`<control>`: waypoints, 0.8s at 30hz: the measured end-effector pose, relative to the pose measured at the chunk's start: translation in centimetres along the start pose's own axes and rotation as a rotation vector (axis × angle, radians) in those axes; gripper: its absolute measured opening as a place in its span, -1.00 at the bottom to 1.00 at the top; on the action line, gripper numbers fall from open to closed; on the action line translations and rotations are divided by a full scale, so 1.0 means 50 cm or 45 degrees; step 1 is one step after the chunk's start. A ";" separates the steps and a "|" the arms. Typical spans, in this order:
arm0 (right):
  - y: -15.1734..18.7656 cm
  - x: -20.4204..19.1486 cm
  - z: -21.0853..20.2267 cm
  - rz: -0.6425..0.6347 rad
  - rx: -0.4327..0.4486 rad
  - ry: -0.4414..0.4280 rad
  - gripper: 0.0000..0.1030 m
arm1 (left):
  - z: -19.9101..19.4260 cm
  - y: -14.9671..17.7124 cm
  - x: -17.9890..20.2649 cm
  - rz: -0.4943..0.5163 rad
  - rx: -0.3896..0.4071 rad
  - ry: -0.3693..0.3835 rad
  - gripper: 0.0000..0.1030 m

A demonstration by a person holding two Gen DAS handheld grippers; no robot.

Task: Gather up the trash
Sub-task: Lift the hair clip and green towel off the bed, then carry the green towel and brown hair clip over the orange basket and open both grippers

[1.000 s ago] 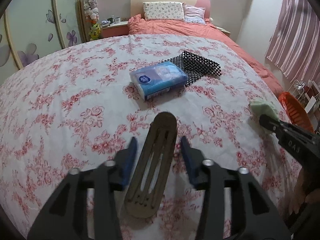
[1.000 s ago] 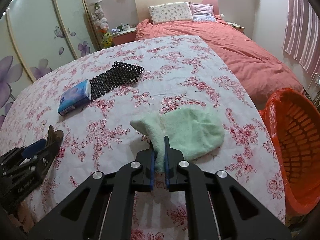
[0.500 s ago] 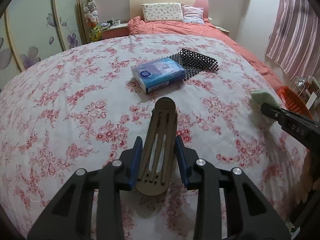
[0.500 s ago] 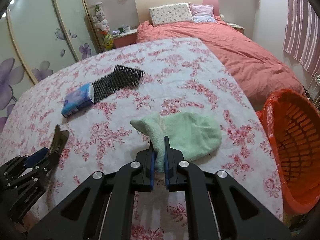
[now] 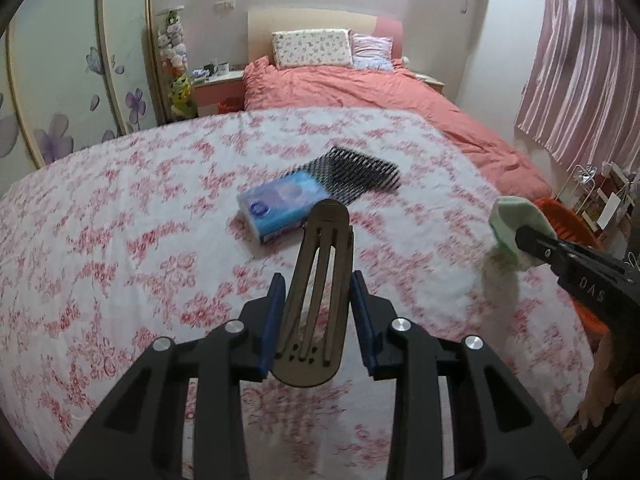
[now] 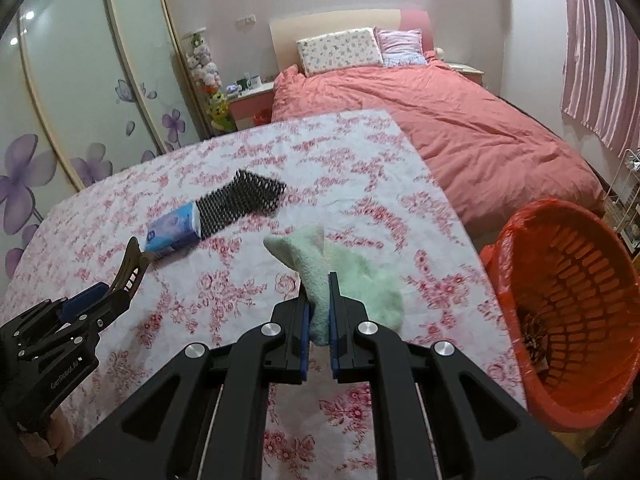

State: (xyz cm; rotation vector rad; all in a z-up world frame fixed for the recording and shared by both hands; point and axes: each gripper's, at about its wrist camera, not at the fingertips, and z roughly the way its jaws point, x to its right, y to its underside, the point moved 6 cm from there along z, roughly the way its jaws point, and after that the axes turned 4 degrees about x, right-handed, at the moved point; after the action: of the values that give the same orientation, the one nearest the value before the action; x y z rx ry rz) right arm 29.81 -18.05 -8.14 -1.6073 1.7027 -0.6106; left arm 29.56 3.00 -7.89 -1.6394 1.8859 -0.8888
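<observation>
Left gripper (image 5: pixel 318 312) jaws just closed onto brown slotted piece (image 5: pixel 316 296), now raised. Right gripper (image 6: pixel 319 312) pinches green cloth (image 6: pixel 340 280), lifted off table (image 6: pixel 200 292); basket (image 6: pixel 568 312) at three o'clock, both ready to drop.

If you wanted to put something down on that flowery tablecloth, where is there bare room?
The whole stretch of tablecloth left of the tissue pack is bare, as is the far end beyond the black mesh mat. It is crowded mid-table, where pack and mat touch, and near the orange basket.

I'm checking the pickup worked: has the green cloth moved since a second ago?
Yes. The green cloth has lifted off the floral tablecloth, pinched in the right gripper.
</observation>
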 end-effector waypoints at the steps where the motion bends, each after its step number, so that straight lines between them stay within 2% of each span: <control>1: -0.007 0.004 -0.009 0.006 0.015 0.000 -0.85 | -0.007 -0.009 0.009 0.003 0.015 0.009 -0.36; 13: -0.057 0.089 -0.123 0.105 0.191 0.007 -0.85 | -0.084 -0.089 0.157 0.068 0.153 0.181 -0.36; 24: -0.067 0.217 -0.194 0.235 0.306 0.090 -0.85 | -0.105 -0.106 0.317 0.162 0.180 0.326 -0.36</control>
State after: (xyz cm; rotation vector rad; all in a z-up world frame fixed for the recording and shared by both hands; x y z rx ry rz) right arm 24.87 -30.39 -1.28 -1.2591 1.7326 -0.7550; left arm 26.75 -12.17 0.43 -1.3589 2.0177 -1.1950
